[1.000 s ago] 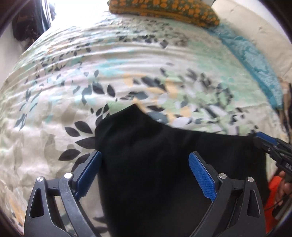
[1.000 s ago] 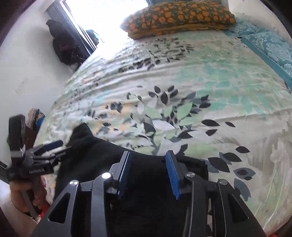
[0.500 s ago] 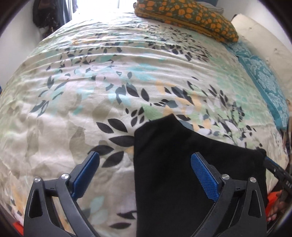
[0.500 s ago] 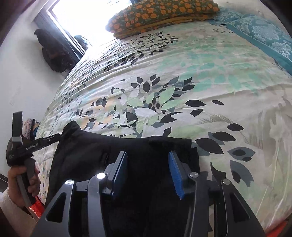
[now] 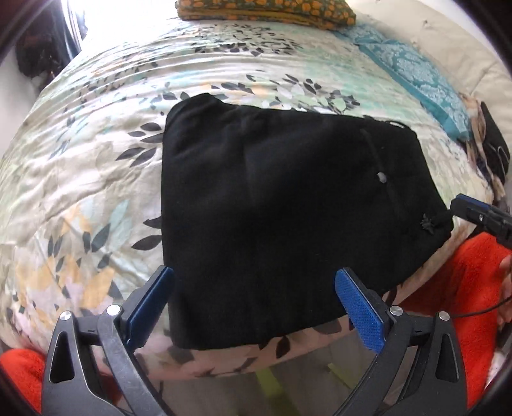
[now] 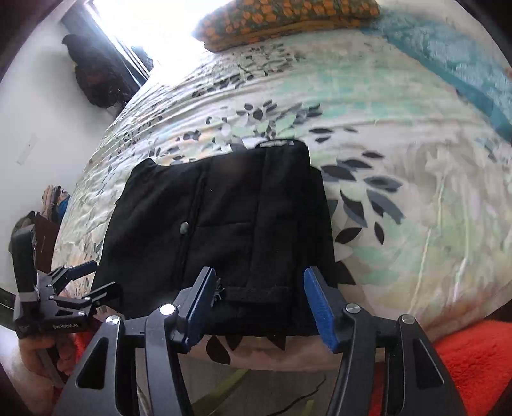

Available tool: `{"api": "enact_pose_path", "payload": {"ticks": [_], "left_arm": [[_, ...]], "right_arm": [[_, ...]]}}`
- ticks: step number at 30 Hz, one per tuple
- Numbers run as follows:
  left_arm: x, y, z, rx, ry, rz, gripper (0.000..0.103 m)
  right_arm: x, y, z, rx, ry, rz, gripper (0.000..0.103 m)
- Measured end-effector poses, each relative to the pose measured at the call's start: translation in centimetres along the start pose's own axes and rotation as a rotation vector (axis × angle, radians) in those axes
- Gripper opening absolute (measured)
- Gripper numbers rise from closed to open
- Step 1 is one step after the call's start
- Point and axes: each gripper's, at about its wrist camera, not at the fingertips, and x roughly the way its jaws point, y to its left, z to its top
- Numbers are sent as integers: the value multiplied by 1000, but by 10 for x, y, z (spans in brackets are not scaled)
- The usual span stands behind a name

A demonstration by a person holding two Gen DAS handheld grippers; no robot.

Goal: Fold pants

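Observation:
The black pants (image 5: 288,204) lie folded into a compact rectangle on the leaf-patterned bed sheet (image 5: 96,179), close to the bed's near edge. A drawstring with a pale bead crosses their right part. My left gripper (image 5: 254,278) hovers open and wide over the pants' near edge, holding nothing. My right gripper (image 6: 259,275) hangs over the near edge of the pants (image 6: 224,217); its jaws are opening and the pads do not press the cloth. The left gripper (image 6: 102,275) shows at the pants' left corner, held by a hand.
An orange patterned pillow (image 5: 265,12) lies at the head of the bed. A teal blanket (image 5: 412,67) runs along the right side. Orange-red fabric (image 6: 473,361) sits below the bed's near edge. Dark clothes (image 6: 96,80) hang beside the bright window.
Both grippers have drawn back toward the bed's near edge, so the whole folded pants now show. The right jaws have spread wider. The left gripper stays open.

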Motion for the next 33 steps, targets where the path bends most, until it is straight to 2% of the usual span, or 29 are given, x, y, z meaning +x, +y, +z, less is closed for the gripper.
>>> {"api": "enact_pose_path", "payload": {"ticks": [3, 4, 6, 7, 8, 10, 19, 22, 25, 28, 29, 30, 32, 33], "left_arm": [[13, 0, -5, -3, 18, 30, 102], [23, 0, -7, -3, 33, 47, 102], [30, 5, -11, -23, 25, 35, 103], [30, 7, -12, -33, 20, 24, 103], [29, 8, -12, -39, 18, 22, 103], [29, 9, -11, -41, 24, 21, 103], [24, 9, -17, -32, 15, 38, 103], [22, 8, -18, -33, 18, 37, 103], [4, 16, -19, -45, 2, 23, 101], [-25, 41, -15, -85, -76, -10, 102], [-30, 53, -12, -115, -91, -26, 102], [-33, 65, -8, -149, -100, -50, 102], [-30, 84, 3, -192, -88, -108, 102], [-27, 89, 10, -194, -78, -137, 102]], "right_arm": [[-1, 21, -8, -108, -19, -24, 66], [8, 23, -11, -120, 8, -34, 66], [36, 18, -17, -109, 107, -86, 67], [43, 11, -20, -73, 133, -66, 67], [44, 4, -21, -38, 126, -51, 72], [40, -1, -21, -16, 119, -30, 72], [37, 2, -26, -29, 107, -58, 78], [36, 2, -28, -34, 109, -77, 84], [28, -3, -29, -14, 126, -72, 84], [-4, -17, -24, 20, 10, -120, 85], [-15, -26, -20, 48, -35, -129, 86], [-24, -36, -17, 78, -75, -128, 93], [-29, -53, -10, 121, -109, -88, 100], [-27, -59, -6, 135, -102, -33, 100]]}}
